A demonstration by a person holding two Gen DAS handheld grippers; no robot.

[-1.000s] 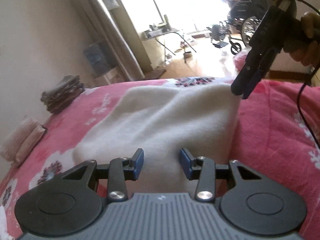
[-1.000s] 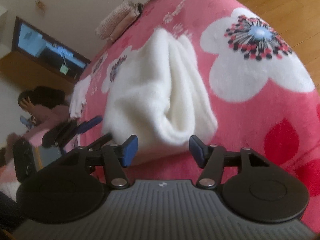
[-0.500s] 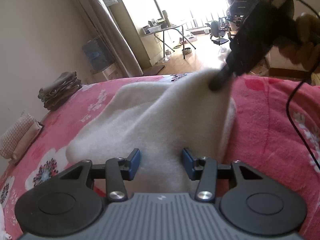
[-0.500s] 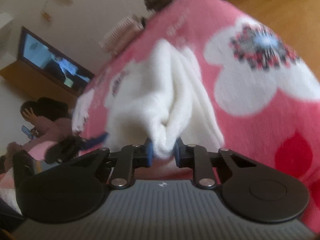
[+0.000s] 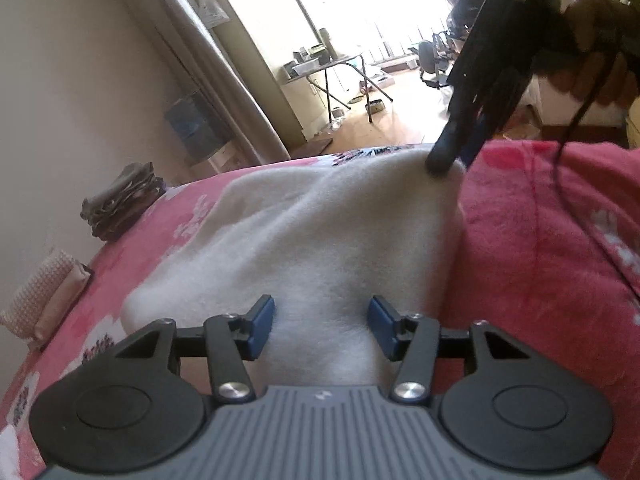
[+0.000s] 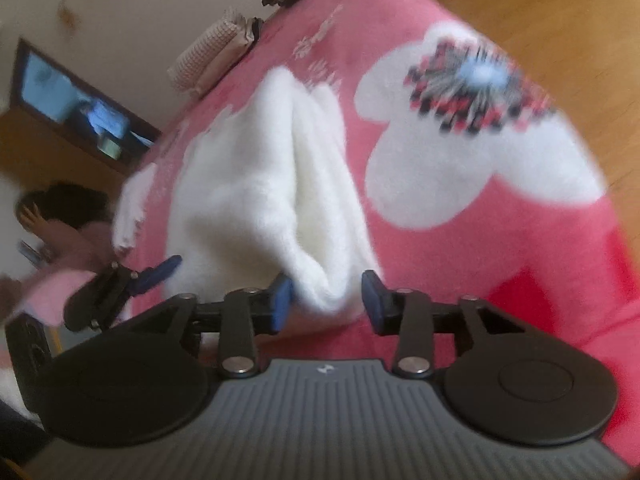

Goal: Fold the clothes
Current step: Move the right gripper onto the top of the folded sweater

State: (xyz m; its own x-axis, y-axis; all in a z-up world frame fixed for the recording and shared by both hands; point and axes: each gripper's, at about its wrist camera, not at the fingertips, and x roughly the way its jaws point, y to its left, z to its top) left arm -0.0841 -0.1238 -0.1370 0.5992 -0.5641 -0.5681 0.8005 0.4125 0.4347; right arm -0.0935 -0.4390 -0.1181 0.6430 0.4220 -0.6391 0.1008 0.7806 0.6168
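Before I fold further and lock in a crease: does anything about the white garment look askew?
Yes. The white garment lies bunched on the pink blanket, with a deep lengthwise fold down its middle and a puffed corner between the open right gripper fingers, so its edges look uneven.

The left gripper (image 5: 322, 322) is pointing forward and low, its blue-padded jaws standing wide apart with nothing pinched between them. The right gripper (image 6: 327, 300) is also holding its jaws spread apart, the pads gripping nothing. Seen from the left wrist camera, the right gripper (image 5: 448, 158) is angling steeply downward from the upper right, its tips pointing down, and a hand (image 5: 592, 40) is wrapping around its black body. In the right wrist view, the left gripper (image 6: 154, 276) is lying low at the left edge.
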